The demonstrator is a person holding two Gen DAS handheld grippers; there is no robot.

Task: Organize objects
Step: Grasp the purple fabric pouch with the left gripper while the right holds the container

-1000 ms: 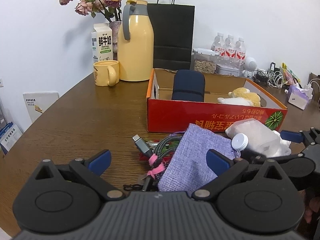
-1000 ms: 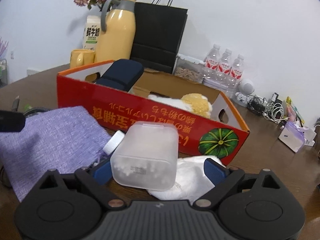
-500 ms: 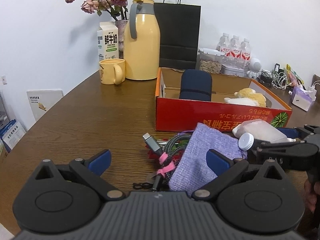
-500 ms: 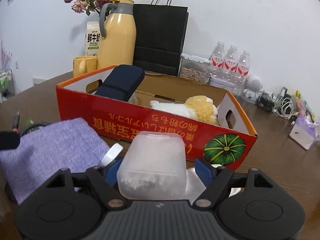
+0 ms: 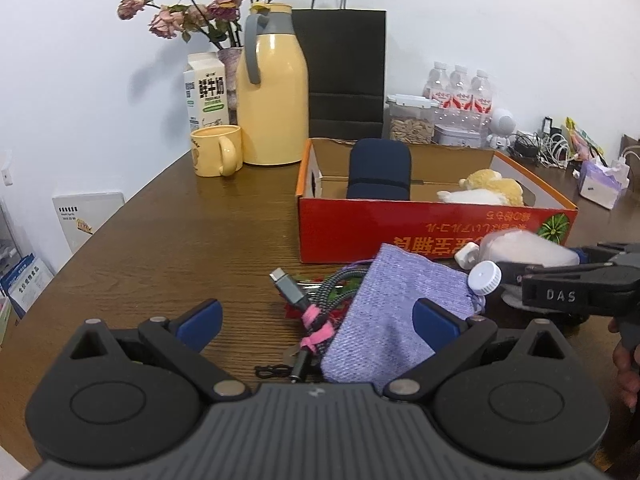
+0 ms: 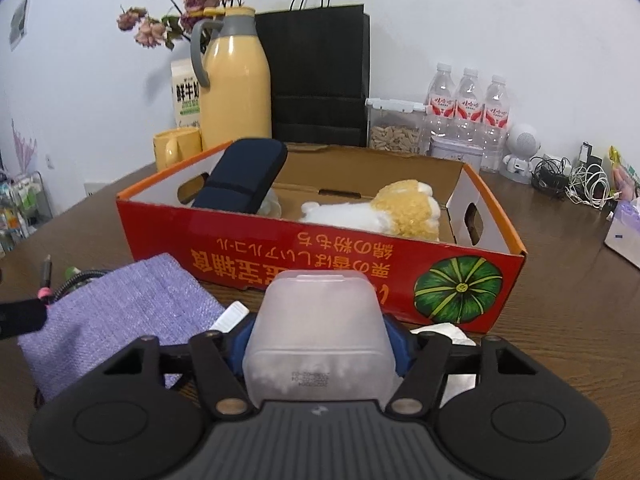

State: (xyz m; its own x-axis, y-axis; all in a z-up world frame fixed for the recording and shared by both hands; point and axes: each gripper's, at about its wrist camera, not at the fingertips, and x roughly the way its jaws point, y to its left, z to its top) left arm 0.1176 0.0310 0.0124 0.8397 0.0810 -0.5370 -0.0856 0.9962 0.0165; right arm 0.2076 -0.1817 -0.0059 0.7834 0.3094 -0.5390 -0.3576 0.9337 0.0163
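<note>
1. My right gripper (image 6: 318, 354) has just been closing, and its blue pads now sit against both sides of the frosted plastic box (image 6: 318, 332). I judge the box gripped; it fills the gap between the jaws.
2. My left gripper (image 5: 316, 316) stands wide open with nothing between its pads. It hovers over the purple cloth pouch (image 5: 394, 312) and the bundled cable (image 5: 310, 300), touching neither as far as I can see.
3. Governing relation: the red cardboard box (image 6: 280, 244) lies straight ahead of the held plastic box and just beyond it, its long side running across my line of approach. The right hand is plainly the nearer one.
4. Edge to clear: the near red wall stands taller than the plastic box's present level, so I judge a lift must come before any forward travel.
5. Open room inside: the dark blue case (image 6: 244, 178) leans at the left end and the plush toy (image 6: 384, 214) lies right of centre. Bare cardboard floor shows between them.
6. Close hazards: a small white-capped bottle (image 5: 485, 278) and a crumpled white tissue (image 6: 442, 330) lie just beside the held box.
</note>
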